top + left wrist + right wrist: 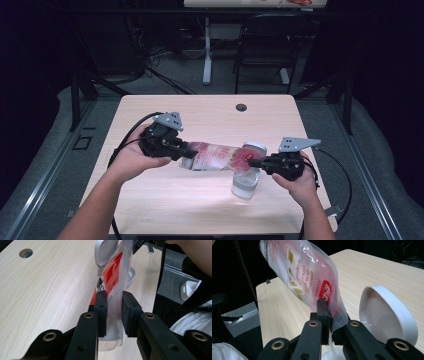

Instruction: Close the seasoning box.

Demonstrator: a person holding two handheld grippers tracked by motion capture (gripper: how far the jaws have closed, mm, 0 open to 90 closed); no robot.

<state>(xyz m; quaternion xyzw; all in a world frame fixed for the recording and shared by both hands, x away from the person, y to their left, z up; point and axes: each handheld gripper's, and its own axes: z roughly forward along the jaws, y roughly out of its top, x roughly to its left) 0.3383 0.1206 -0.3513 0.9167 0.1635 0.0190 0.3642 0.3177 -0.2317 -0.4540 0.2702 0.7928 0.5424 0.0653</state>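
Bag (215, 156): being stretched level between left gripper (186, 150), clenched at nine o'clock end, and right gripper (255, 162), clenched at three o'clock; likely positioning over jar (246, 184) for pouring.

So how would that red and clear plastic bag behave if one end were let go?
Probably floppy: the bag is thin film that creases where the left hand-held gripper pinches it. Its white contents look loose, so they would likely shift toward the low end. The glossy film may also be slippery, and the free end would likely drop toward the open jar.
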